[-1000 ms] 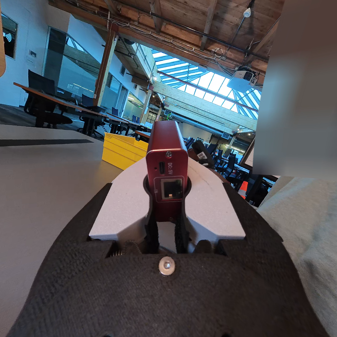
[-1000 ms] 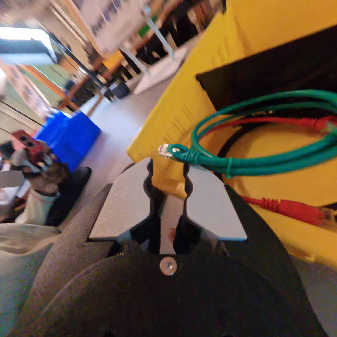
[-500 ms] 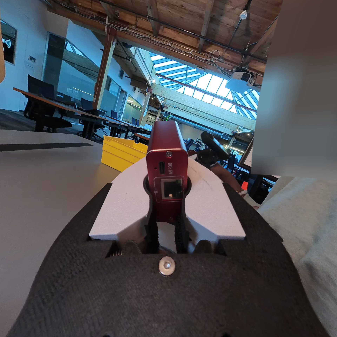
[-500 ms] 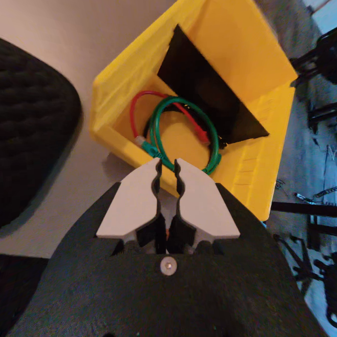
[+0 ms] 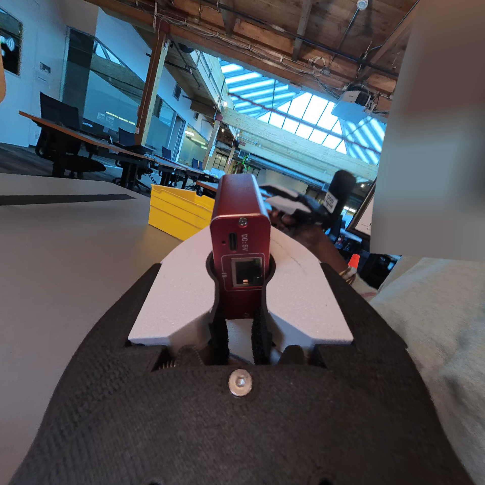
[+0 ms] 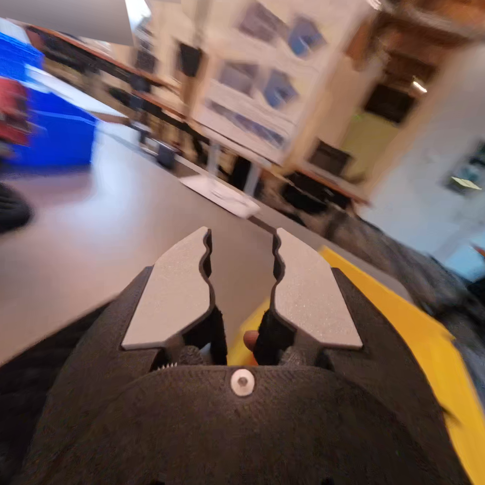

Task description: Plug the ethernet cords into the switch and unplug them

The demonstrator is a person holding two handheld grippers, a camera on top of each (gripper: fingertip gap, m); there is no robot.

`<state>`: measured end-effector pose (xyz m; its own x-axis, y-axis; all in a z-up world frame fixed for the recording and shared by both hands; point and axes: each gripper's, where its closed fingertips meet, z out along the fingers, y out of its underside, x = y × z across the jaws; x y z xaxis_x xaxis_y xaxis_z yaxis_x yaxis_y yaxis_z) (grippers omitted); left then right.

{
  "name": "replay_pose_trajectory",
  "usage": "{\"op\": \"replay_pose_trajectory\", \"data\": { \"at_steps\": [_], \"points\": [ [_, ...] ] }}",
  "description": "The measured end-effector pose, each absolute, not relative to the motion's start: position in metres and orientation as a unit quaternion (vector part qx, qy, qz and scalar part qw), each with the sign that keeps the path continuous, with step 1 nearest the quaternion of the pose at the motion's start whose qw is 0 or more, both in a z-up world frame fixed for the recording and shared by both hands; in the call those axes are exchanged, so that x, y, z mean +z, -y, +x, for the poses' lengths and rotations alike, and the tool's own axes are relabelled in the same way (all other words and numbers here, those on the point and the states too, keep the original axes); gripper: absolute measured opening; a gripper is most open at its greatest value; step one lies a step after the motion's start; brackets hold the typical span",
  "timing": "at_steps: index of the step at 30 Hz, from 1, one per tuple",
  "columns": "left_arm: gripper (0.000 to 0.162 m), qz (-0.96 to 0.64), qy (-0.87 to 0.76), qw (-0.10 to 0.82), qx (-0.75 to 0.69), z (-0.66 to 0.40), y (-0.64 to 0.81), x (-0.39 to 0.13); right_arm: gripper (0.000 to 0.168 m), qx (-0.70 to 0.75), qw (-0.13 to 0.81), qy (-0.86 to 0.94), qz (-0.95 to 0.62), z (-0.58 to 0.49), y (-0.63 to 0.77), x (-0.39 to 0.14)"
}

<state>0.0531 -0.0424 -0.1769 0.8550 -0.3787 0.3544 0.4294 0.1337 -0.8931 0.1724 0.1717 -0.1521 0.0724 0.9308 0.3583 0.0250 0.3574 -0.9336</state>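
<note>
My left gripper [image 5: 240, 236] is shut on the red switch [image 5: 240, 278] and holds it upright above the grey table [image 5: 65, 262]. The switch's end with one network port faces the camera. My right gripper [image 6: 241, 236] is open and empty, over the near edge of the yellow bin [image 6: 393, 336]. The right wrist view is blurred by motion. The right gripper also shows in the left wrist view [image 5: 286, 202], held up behind the switch and right of the yellow bin [image 5: 178, 212]. The switch shows as a red blur at the left edge [image 6: 10, 112]. No cords are in view.
A blue bin [image 6: 60, 136] stands at the far left of the table. A flat white object [image 6: 225, 194] lies near the table's far edge. A person's pale sleeve [image 5: 433, 341] fills the right of the left wrist view. Desks and chairs stand beyond the table.
My right gripper has swung up from looking down on the cords in the yellow bin, and its jaws have opened wider. It rose into sight behind the switch. My left gripper held still.
</note>
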Motion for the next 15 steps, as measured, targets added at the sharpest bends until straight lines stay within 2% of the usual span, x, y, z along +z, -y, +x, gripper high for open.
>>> {"op": "replay_pose_trajectory", "data": {
  "at_steps": [3,6,8,12,13,15],
  "points": [
    [0.029,-0.666,-0.021,0.719,-0.198,0.063,0.033,-0.196,0.055,0.489,0.492,0.642,-0.327,0.14,-0.089,-0.151],
    [0.028,-0.729,-0.11,0.661,-0.14,0.088,0.025,-0.223,0.052,0.58,0.357,0.684,-0.261,0.12,-0.019,-0.159],
    [0.029,-0.743,-0.168,0.633,-0.137,0.105,0.026,-0.233,0.045,0.598,0.313,0.698,-0.239,0.108,0.007,-0.166],
    [0.028,-0.755,-0.208,0.605,-0.147,0.117,0.028,-0.243,0.042,0.54,0.243,0.779,-0.204,0.098,0.044,-0.206],
    [0.028,-0.755,-0.21,0.604,-0.148,0.118,0.029,-0.243,0.032,0.524,0.238,0.796,-0.19,0.098,0.05,-0.215],
    [0.029,-0.746,-0.207,0.614,-0.149,0.117,0.03,-0.239,0.028,0.525,0.245,0.797,-0.172,0.099,0.056,-0.217]
  ]
}}
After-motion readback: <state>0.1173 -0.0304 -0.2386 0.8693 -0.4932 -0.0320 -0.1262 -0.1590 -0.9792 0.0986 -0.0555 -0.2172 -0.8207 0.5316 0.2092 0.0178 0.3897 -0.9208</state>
